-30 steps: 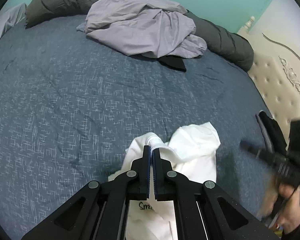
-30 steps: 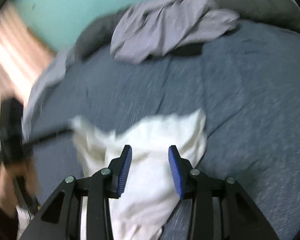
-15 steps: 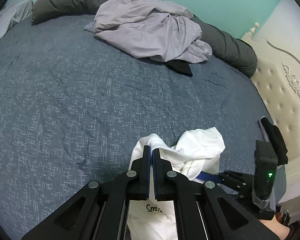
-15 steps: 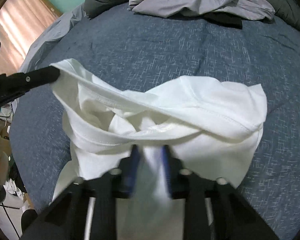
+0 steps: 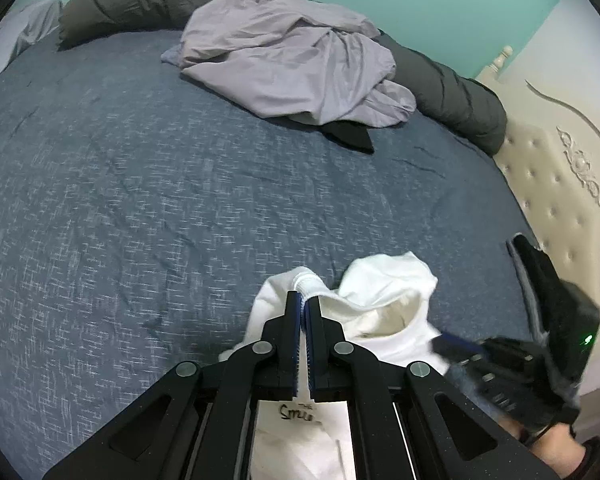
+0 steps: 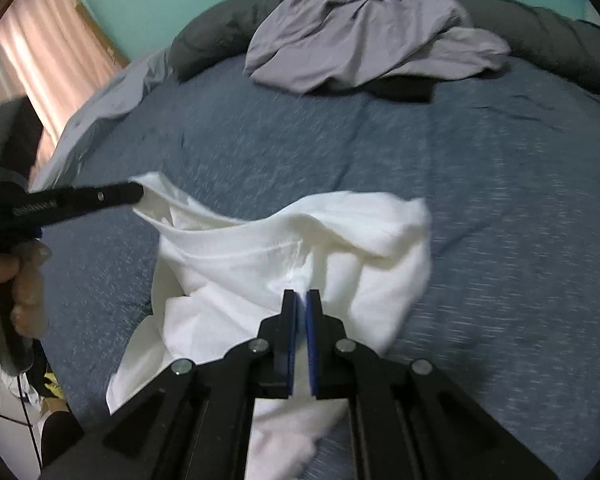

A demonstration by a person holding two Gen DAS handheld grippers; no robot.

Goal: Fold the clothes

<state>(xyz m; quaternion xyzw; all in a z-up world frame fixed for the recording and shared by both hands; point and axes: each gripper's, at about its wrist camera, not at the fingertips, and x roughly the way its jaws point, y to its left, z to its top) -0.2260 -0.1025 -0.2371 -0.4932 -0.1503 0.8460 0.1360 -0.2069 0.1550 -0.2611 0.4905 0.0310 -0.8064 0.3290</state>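
1. Lower part of white garment (image 5: 384, 320) cut off by the frame's bottom edge, partly covered by left gripper (image 5: 303, 304)
2. Handwriting on the label (image 5: 298, 414) half hidden, unreadable
3. Right gripper (image 5: 452, 346) smeared by motion in the left wrist view
4. Black item (image 5: 350, 136) mostly buried under lavender cloth pile (image 5: 296, 68)
5. Hand (image 6: 18, 292) blurred, clipped at the left edge

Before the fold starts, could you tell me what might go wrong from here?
1. The crumpled white cotton shirt is bunched between the left gripper and right gripper; spreading may trap twists.
2. Each grip is narrow, so fabric might slip.
3. The lavender sheet pile limits space on the blue bedspread.
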